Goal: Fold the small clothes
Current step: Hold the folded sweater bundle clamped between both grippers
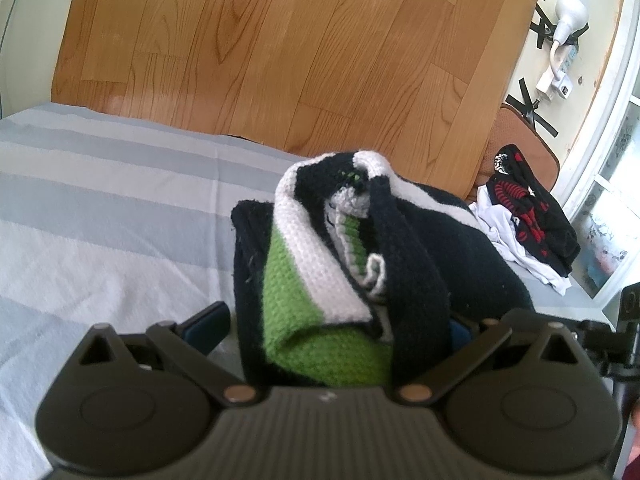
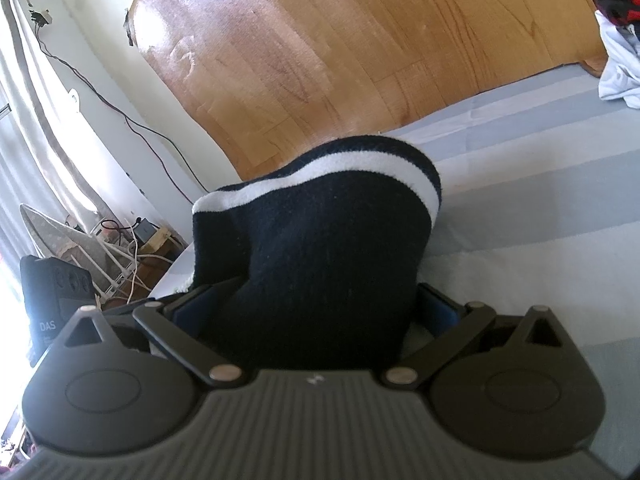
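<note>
A small knitted garment [image 1: 320, 264], black with white and green stripes, is bunched up between the fingers of my left gripper [image 1: 332, 332], which is shut on it just above the striped bed sheet [image 1: 100, 200]. In the right wrist view the same garment [image 2: 320, 248] shows its black side with a white stripe, and my right gripper [image 2: 316, 316] is shut on it. The fingertips of both grippers are mostly hidden by the fabric.
A pile of other clothes [image 1: 524, 220], black with red over white, lies at the bed's right edge; it also shows in the right wrist view [image 2: 620, 32]. Wood floor [image 1: 300, 48] lies beyond the bed. Cables and an ironing board [image 2: 72, 240] stand by the window.
</note>
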